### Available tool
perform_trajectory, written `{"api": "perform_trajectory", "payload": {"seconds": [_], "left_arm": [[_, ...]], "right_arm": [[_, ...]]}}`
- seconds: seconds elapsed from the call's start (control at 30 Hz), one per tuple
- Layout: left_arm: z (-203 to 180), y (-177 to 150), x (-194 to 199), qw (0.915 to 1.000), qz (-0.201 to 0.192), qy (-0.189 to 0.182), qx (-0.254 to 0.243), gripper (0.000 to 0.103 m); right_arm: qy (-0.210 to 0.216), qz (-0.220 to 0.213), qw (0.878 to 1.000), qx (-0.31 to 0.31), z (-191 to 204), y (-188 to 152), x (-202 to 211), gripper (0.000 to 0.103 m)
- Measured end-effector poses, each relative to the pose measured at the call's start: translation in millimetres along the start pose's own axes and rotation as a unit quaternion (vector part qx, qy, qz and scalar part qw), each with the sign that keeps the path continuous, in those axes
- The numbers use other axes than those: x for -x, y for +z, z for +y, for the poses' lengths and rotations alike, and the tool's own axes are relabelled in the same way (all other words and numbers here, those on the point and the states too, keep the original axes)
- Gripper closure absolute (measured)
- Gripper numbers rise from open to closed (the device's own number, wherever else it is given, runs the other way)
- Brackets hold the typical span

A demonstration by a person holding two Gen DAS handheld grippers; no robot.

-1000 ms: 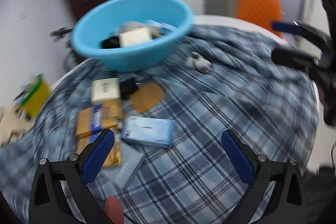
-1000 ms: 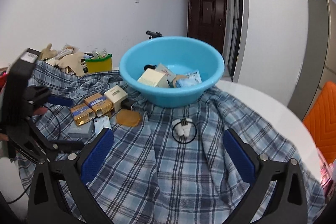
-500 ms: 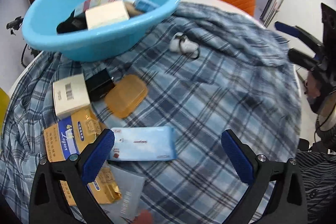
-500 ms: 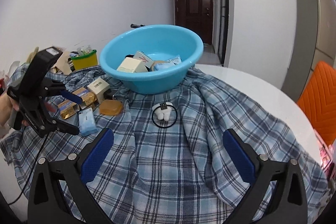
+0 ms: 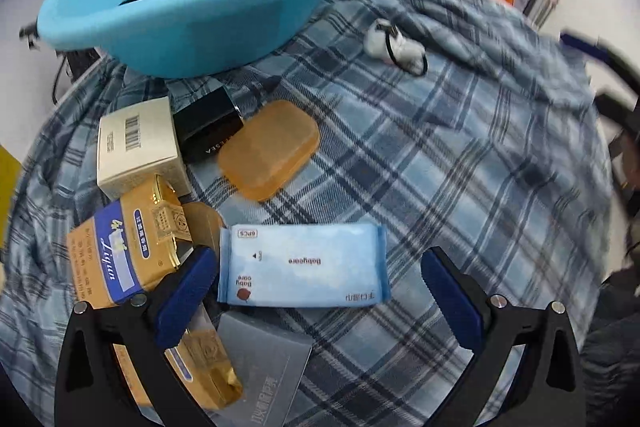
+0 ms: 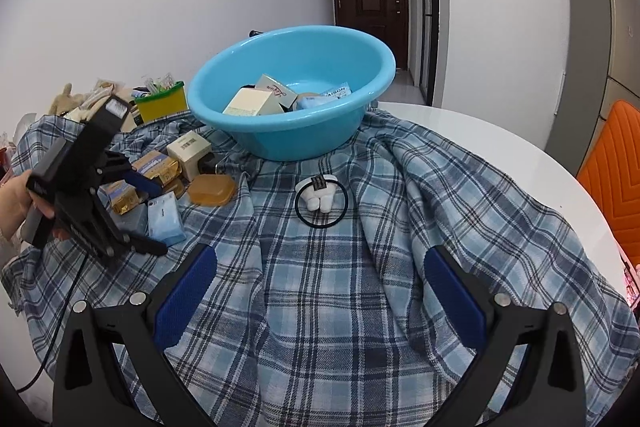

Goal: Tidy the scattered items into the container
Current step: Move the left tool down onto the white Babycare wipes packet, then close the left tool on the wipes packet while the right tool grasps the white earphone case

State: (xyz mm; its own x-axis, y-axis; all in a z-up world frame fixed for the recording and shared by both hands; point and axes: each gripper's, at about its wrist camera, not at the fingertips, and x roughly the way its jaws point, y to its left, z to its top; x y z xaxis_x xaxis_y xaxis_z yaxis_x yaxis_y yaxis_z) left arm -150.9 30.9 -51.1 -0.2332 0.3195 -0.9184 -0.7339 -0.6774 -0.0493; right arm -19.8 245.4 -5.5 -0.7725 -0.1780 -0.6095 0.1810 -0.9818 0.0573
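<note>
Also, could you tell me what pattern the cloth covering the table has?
Blue, white and dark plaid on the cloth, clearest in the right wrist view.

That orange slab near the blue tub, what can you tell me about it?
The orange slab is a translucent amber bar with rounded corners, looking like soap or a soft plastic case. It lies flat on the plaid cloth, just in front of the blue tub. One edge touches or overlaps the black box. No gripper touches it.
</note>
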Motion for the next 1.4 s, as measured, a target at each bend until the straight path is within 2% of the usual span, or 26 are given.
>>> {"api": "perform_trajectory", "payload": {"seconds": [0.1, 0.3, 0.47, 0.53, 0.6, 1.03, 1.13, 1.17, 1.23, 1.3, 1.4], "left_arm": [[2.9, -0.7, 1.7, 0.9999, 0.005, -0.005, 0.010, 0.000], [-14.5, -12.7, 2.8, 0.9997, 0.018, 0.009, -0.013, 0.000], [-7.5, -5.3, -6.6, 0.9987, 0.042, 0.015, 0.025, 0.003], [-3.8, -2.4, -5.5, 0.9987, 0.036, 0.023, 0.029, 0.007], [-2.1, -1.7, -4.9, 0.9988, 0.032, 0.024, 0.029, 0.007], [-15.8, -7.5, -8.6, 0.9954, 0.034, 0.066, -0.060, 0.003], [-19.8, -1.0, -13.4, 0.9963, 0.035, 0.062, -0.047, 0.005], [-18.5, -0.6, -11.6, 0.9964, 0.033, 0.066, -0.041, 0.017], [-14.0, 1.5, -2.8, 0.9975, 0.026, 0.061, -0.026, 0.023], [-9.7, 1.0, 3.5, 0.9988, 0.031, 0.038, 0.002, 0.024], [-13.1, -4.9, 14.8, 0.9985, 0.019, 0.038, 0.035, 0.025]], "right_arm": [[0.003, 0.003, 1.000, -0.004, -0.1, -1.2, -0.7, 0.000], [0.001, 0.005, 1.000, -0.003, 0.8, -1.6, -1.3, 0.000], [0.009, 0.011, 1.000, -0.004, 5.3, 0.0, -4.5, 0.000], [0.003, 0.008, 1.000, 0.007, 9.1, 0.3, -2.8, 0.000], [-0.004, 0.006, 1.000, 0.017, 10.2, 0.1, -1.2, 0.000], [0.002, 0.018, 1.000, 0.006, 3.1, -2.1, -2.5, 0.000], [0.005, 0.021, 1.000, 0.008, 5.7, -3.2, -4.8, 0.000], [0.005, 0.023, 1.000, 0.010, 6.7, -3.5, -5.0, 0.000], [0.003, 0.023, 1.000, 0.015, 7.7, -3.9, -4.8, 0.000], [0.001, 0.023, 1.000, 0.015, 6.1, -2.7, -4.3, 0.000], [0.002, 0.021, 1.000, 0.010, 3.3, 3.1, -5.0, 0.000]]}}
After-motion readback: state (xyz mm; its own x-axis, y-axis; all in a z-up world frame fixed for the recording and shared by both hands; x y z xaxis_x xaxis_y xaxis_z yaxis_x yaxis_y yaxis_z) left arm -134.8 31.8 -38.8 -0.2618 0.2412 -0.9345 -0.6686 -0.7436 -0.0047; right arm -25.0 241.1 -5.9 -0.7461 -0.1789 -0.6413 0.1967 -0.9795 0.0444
